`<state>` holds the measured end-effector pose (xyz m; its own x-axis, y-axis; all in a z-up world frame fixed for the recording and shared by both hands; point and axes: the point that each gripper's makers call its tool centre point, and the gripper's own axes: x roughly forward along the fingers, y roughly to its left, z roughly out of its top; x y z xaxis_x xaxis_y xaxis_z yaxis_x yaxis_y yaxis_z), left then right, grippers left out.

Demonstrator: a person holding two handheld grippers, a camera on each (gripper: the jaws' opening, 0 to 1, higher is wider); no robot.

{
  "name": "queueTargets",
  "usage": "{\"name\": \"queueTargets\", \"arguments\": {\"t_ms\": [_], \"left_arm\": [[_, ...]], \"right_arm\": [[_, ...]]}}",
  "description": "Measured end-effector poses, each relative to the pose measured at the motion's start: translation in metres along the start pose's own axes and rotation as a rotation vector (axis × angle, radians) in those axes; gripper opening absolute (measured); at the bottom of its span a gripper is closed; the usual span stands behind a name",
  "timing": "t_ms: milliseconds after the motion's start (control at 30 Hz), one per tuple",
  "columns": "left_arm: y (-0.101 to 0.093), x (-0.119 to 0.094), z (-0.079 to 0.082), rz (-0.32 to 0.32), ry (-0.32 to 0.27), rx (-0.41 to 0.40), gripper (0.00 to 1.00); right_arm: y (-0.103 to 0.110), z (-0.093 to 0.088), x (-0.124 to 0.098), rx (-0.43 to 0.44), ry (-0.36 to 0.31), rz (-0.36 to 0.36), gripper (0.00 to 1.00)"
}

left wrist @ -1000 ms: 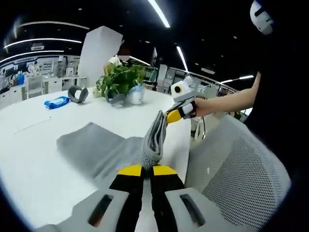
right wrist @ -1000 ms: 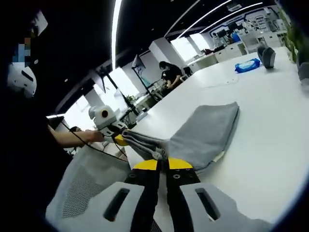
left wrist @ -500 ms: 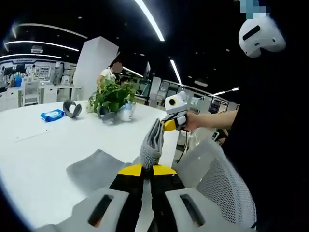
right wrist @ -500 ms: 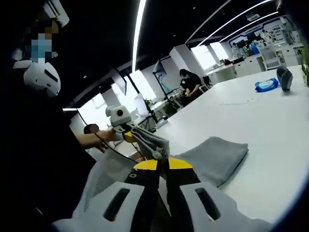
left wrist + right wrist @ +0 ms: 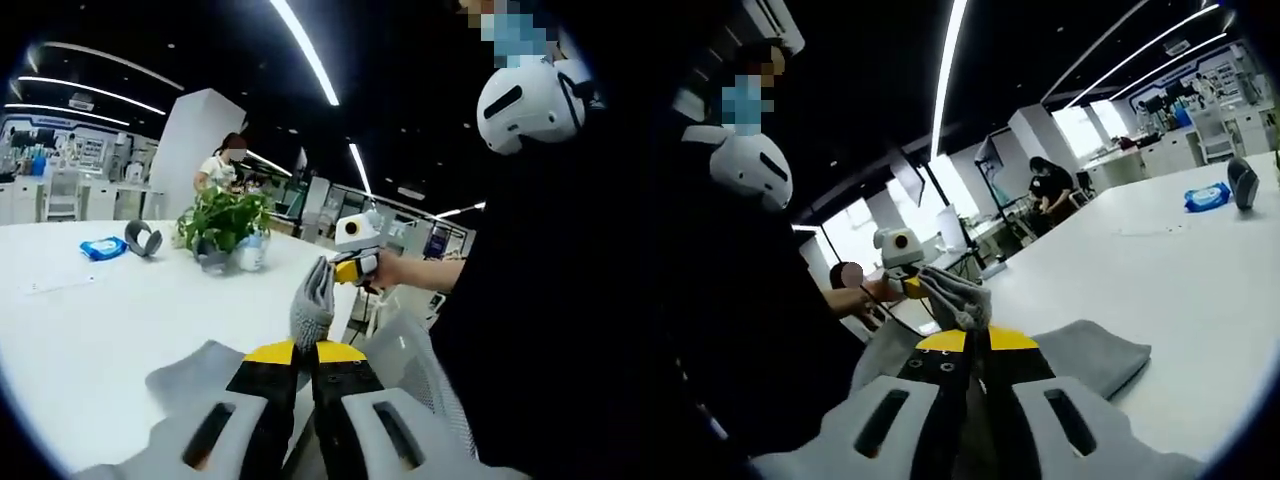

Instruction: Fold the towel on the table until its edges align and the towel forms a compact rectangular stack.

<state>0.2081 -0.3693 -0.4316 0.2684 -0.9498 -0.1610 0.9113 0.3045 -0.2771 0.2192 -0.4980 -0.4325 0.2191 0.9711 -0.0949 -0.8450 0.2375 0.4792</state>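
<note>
In the left gripper view, the left gripper (image 5: 305, 352) rises from the bottom edge, its black jaws with yellow tips pressed together on an edge of a grey folded cloth towel (image 5: 312, 305). The towel stands up from the jaws as a narrow bunched strip and runs away to the right gripper (image 5: 350, 268), held in a person's hand (image 5: 385, 268) at the far right – its yellow tips are pinching the other end of the same edge. The rest of the towel (image 5: 195, 365) lies on the near part of a large white table (image 5: 110, 320). A white mesh-backed chair (image 5: 420, 365) stands just beside the table's near right edge. Far across the table sit a leafy green potted plant (image 5: 222, 218), a flat blue packet (image 5: 102, 247) and a curved grey band-shaped object (image 5: 143, 238). A person in a white top (image 5: 222, 168) stands beyond the plant.

In the right gripper view, the right gripper (image 5: 976, 342) comes up from below – its yellow-tipped jaws closed on the grey towel (image 5: 958, 298). The lifted strip reaches left to the left gripper (image 5: 908, 288), held by a hand (image 5: 848, 298). The towel's lower part (image 5: 1090, 355) rests on the white table (image 5: 1180, 290), near its edge. The blue packet (image 5: 1207, 196) and grey band-shaped object (image 5: 1243, 183) lie far off at the right.
</note>
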Motion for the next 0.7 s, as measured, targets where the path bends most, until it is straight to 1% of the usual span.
{"name": "queueTargets", "arguments": {"t_ms": [67,133,167,200,267,400,433,467,500,533,567,600,700], "left_arm": [[0.003,0.001,-0.003,0.000,0.007,-0.008,0.05],[0.010,0.003,-0.009,0.005,0.023,-0.028,0.05],[0.014,0.004,-0.013,0.004,0.033,-0.053,0.05],[0.017,0.005,-0.016,0.003,0.039,-0.076,0.05],[0.028,0.009,-0.022,0.012,0.061,-0.114,0.05],[0.052,0.017,-0.036,0.021,0.104,-0.209,0.05],[0.057,0.019,-0.038,0.020,0.105,-0.229,0.05],[0.063,0.020,-0.041,0.024,0.105,-0.255,0.05],[0.073,0.022,-0.046,0.034,0.106,-0.299,0.05],[0.079,0.023,-0.047,0.039,0.100,-0.320,0.05],[0.085,0.024,-0.049,0.043,0.096,-0.323,0.05],[0.093,0.026,-0.051,0.053,0.093,-0.359,0.05],[0.107,0.031,-0.061,0.069,0.112,-0.382,0.05]], "right_arm": [[-0.004,-0.005,0.002,0.012,0.014,0.000,0.02],[-0.011,-0.011,0.004,0.041,0.031,-0.009,0.02],[-0.015,-0.013,0.004,0.051,0.035,-0.014,0.02],[-0.020,-0.017,0.006,0.079,0.046,-0.021,0.02],[-0.029,-0.021,0.007,0.115,0.060,-0.029,0.02],[-0.053,-0.032,0.012,0.210,0.092,-0.056,0.02],[-0.062,-0.036,0.013,0.248,0.098,-0.067,0.02],[-0.067,-0.037,0.015,0.266,0.100,-0.070,0.02],[-0.075,-0.040,0.016,0.280,0.099,-0.071,0.02],[-0.079,-0.040,0.018,0.308,0.093,-0.074,0.02],[-0.084,-0.041,0.018,0.319,0.091,-0.077,0.02],[-0.091,-0.043,0.020,0.342,0.091,-0.085,0.02],[-0.113,-0.050,0.022,0.373,0.110,-0.110,0.02]]}}
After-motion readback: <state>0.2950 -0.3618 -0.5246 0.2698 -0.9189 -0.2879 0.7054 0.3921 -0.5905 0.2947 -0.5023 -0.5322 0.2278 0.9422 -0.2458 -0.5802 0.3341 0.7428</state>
